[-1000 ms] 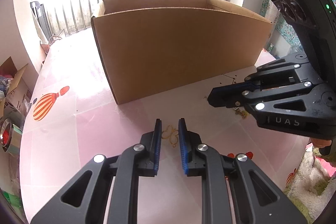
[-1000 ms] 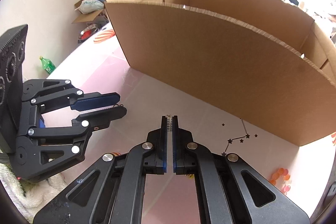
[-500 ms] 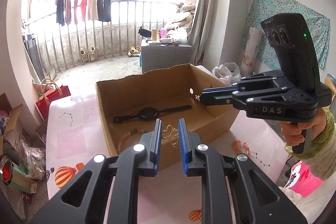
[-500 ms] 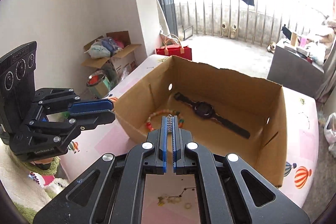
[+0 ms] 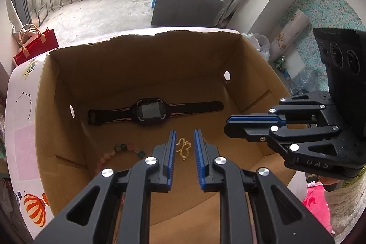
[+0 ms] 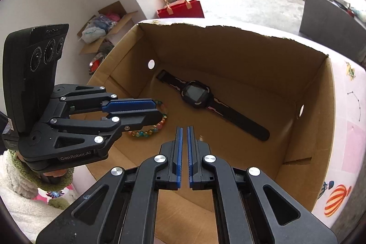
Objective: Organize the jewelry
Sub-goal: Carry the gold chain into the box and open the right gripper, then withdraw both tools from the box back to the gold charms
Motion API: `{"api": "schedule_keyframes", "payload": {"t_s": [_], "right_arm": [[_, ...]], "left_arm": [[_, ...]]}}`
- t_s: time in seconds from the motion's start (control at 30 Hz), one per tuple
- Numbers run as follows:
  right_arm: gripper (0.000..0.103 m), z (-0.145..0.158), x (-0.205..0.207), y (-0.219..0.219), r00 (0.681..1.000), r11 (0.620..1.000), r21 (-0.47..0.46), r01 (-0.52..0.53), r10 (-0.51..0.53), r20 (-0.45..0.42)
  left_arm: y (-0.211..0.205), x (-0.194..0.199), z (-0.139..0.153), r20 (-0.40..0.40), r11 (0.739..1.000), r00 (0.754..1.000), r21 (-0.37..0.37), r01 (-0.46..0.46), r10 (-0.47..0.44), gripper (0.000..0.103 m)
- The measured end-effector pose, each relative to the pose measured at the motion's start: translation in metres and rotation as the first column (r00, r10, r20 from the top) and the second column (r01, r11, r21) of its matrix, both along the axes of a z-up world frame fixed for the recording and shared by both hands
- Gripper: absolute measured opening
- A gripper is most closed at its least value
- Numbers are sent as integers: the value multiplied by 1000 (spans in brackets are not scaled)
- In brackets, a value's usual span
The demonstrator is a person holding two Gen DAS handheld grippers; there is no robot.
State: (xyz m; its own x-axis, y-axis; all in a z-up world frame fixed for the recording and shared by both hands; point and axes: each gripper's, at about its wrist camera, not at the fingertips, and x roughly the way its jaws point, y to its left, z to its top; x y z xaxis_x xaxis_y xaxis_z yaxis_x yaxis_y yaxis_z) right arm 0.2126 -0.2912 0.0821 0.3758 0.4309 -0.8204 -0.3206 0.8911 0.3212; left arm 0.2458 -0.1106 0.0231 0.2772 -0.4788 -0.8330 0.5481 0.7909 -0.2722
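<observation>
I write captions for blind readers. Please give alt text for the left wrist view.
A small gold ornament sits between the left gripper fingers above an open cardboard box. Inside lie a black smartwatch and a beaded bracelet; the right gripper hovers at right.

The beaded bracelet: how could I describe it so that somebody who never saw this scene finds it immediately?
Look inside the open cardboard box on the pink table. On its floor a black watch lies flat; the beaded bracelet rests nearer the front wall, partly hidden by the left gripper. It is the only ring of round, multicoloured translucent beads.
</observation>
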Motion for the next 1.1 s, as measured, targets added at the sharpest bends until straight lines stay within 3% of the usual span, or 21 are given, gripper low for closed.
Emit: {"api": "schedule_keyframes", "payload": {"t_s": [0.07, 0.3, 0.47, 0.57, 0.7, 0.83, 0.97, 1.1], "right_arm": [[3, -1, -1, -4, 1000, 1000, 19, 8, -8, -3], [3, 6, -6, -21, 999, 997, 61, 45, -46, 19], [5, 23, -23, -33, 994, 992, 104, 68, -76, 80], [9, 42, -46, -36, 983, 987, 146, 67, -90, 160], [25, 62, -94, -39, 954, 973, 227, 45, -109, 280], [27, 60, -146, -33, 925, 958, 287, -2, -107, 365], [27, 35, -178, -20, 936, 955, 297, 4, -108, 334], [27, -9, -183, -15, 971, 939, 335, 71, -142, 193]], "left_arm": [[0, 5, -1, -23, 1000, 1000, -11, -20, 19, 26], [-3, 7, 2, -14, 999, 999, -23, -30, 29, 27], [3, 0, 12, 41, 998, 998, -46, -39, 41, 27], [16, -20, 28, 112, 997, 993, -67, -28, 35, 27], [42, -62, 42, 212, 995, 977, -103, 9, 13, 32], [66, -112, 41, 265, 989, 964, -131, 69, -32, 36], [71, -150, 19, 246, 984, 964, -117, 132, -100, 37], [54, -166, -24, 131, 983, 983, -115, 143, -128, 36]]}}
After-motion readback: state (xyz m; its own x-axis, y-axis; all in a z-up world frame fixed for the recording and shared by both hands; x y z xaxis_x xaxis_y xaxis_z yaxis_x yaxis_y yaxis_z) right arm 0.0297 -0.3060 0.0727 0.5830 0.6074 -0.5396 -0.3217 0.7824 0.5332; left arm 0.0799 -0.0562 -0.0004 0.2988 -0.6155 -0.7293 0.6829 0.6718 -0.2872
